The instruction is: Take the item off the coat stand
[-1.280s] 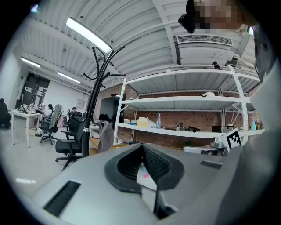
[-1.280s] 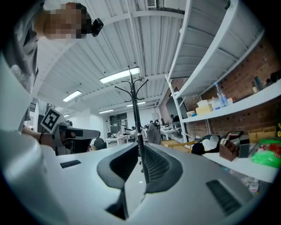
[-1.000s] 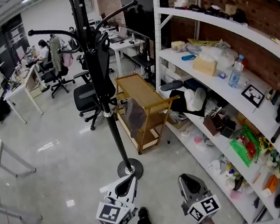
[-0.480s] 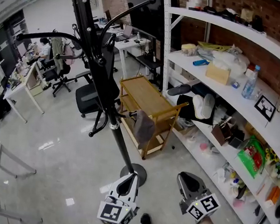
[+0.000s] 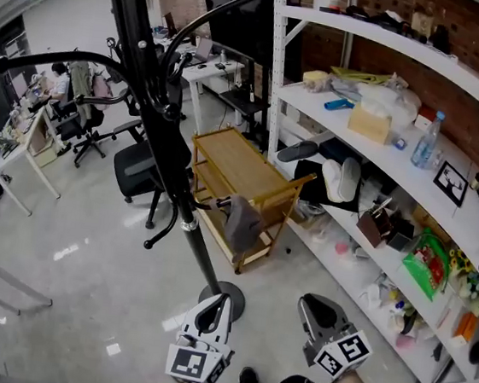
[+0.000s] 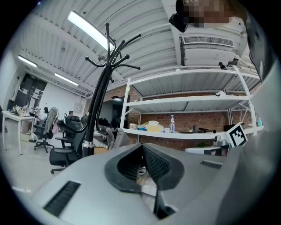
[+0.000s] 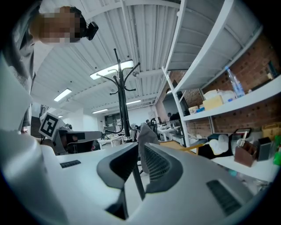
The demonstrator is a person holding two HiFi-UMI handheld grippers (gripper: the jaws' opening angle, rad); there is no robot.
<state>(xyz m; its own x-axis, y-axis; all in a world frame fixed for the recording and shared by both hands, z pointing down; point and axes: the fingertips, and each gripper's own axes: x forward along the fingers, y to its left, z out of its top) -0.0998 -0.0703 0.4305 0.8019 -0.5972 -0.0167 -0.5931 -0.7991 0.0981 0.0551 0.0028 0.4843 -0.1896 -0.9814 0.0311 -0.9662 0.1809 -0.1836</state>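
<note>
Item: limp grey cloth [image 5: 240, 221] hangs from a low hook of the tall black metal coat stand [image 5: 164, 135], just in front of the wooden slatted trolley [image 5: 234, 164], far from both claws | Claws: left gripper [image 5: 220, 300] and right gripper [image 5: 312, 306] pinched narrow, empty, held low and near | Risk: a sideways tug would likely snag the cloth on its hook and rock the stand; unopened jaws would only shove it.

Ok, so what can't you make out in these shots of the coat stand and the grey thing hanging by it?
- Top of the coat stand: cut off by the head view's upper edge.
- Its base: partly behind the left gripper in the head view.
- The grey item: its hook merges with the wooden cart behind it. The jaws hide its lower part in the right gripper view.
- Clutter on the shelf: too small to name.
</note>
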